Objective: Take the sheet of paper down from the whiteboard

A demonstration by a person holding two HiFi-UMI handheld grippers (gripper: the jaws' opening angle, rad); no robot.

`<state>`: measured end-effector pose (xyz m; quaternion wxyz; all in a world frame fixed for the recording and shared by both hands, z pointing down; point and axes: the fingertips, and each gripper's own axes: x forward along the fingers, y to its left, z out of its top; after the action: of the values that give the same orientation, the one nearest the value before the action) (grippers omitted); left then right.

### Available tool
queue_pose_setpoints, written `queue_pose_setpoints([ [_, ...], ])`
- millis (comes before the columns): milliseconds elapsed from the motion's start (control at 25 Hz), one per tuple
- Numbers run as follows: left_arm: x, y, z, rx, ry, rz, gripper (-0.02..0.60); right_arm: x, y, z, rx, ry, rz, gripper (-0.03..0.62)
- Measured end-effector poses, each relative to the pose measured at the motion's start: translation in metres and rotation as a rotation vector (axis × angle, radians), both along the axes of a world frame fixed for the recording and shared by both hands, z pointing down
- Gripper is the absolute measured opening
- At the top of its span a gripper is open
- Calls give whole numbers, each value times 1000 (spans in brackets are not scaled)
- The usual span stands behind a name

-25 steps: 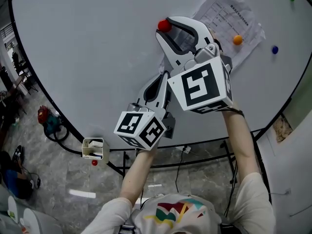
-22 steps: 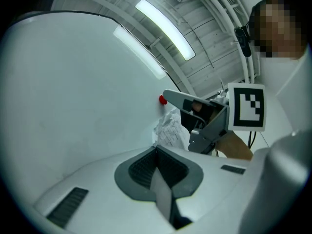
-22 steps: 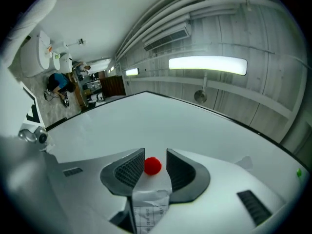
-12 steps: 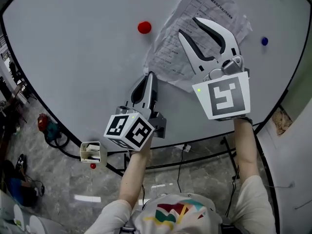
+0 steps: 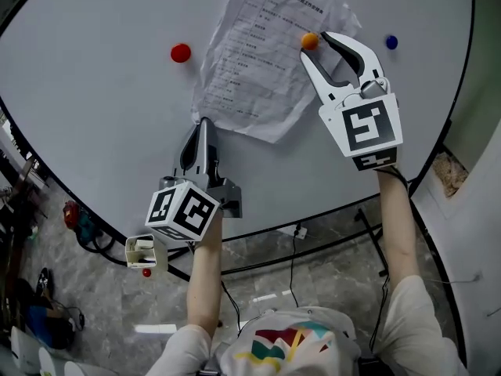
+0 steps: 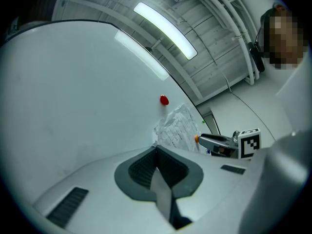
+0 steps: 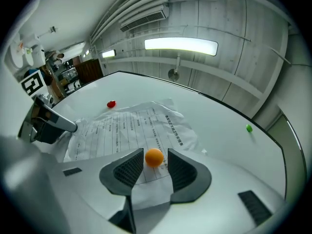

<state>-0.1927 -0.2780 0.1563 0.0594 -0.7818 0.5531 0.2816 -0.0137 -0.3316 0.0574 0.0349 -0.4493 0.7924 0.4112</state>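
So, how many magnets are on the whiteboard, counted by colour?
red magnet: 1
orange magnet: 1
blue magnet: 1
green magnet: 1
Total: 4

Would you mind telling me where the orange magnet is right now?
In the head view, the orange magnet sits on the sheet of paper near its right edge, on the whiteboard, between the right gripper's open jaws.

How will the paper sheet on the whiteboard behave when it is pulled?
Probably floppy and light: the sheet of paper is thin and wrinkled. Only the orange magnet seems to pin it, so it may slide or droop once freed. Pulling against the magnet might tear it.
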Motion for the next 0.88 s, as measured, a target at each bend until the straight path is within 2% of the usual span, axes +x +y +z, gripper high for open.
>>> queue_pose_setpoints([
  [240,1,1,0,4,3,-27,46,-5,-7,-5,-15,13,-35,133],
  [440,1,4,0,20,-21,-72,46,-1,-8,-1,-20,-28,-87,132],
  [640,-1,4,-2,34,-9,-91,46,7,-12,-4,11,-6,-64,132],
  [880,2,4,1,27,-25,-111,46,38,-24,-11,9,-64,-22,132],
])
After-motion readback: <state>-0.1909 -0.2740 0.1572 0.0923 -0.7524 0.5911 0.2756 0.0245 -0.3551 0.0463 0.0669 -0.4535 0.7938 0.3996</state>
